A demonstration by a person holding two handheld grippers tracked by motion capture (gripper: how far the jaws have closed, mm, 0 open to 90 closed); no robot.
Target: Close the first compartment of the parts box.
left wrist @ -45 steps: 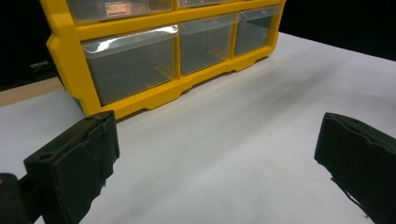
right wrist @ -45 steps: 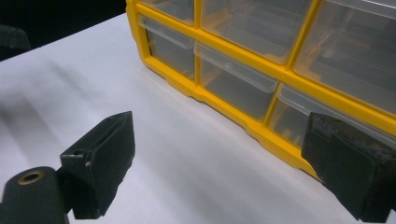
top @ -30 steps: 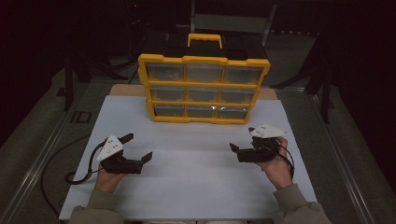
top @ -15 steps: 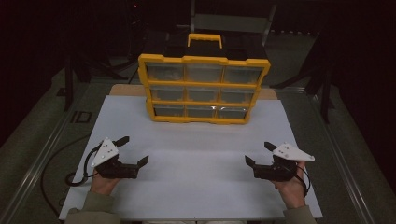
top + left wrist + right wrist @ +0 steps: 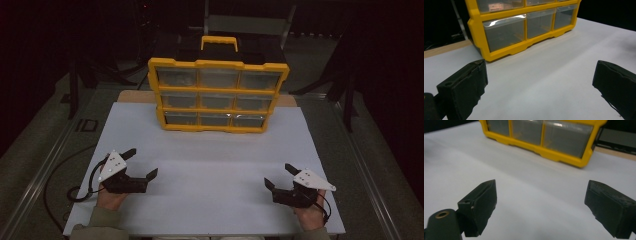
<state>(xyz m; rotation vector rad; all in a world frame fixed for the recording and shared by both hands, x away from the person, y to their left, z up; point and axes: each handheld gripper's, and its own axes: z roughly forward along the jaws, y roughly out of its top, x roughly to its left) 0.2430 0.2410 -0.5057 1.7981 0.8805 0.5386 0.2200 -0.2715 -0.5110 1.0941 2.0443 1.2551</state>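
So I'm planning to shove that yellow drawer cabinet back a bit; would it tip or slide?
The drawer cabinet looks like rigid plastic and stands upright, so a high push may tip it. Pushed low, it would probably slide on the smooth white table. Its clear drawers might rattle.

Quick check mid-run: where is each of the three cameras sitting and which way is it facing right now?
High view: above the person's side, looking forward and down on the white table; both forearms, the left gripper and right gripper show, both open.
Left gripper view: rides the left gripper, low over the table, facing the yellow drawer organizer; its two black jaws show.
Right gripper view: rides the right gripper, facing the organizer's bottom row; its jaws show.
Shared: all views hold the organizer and white table.
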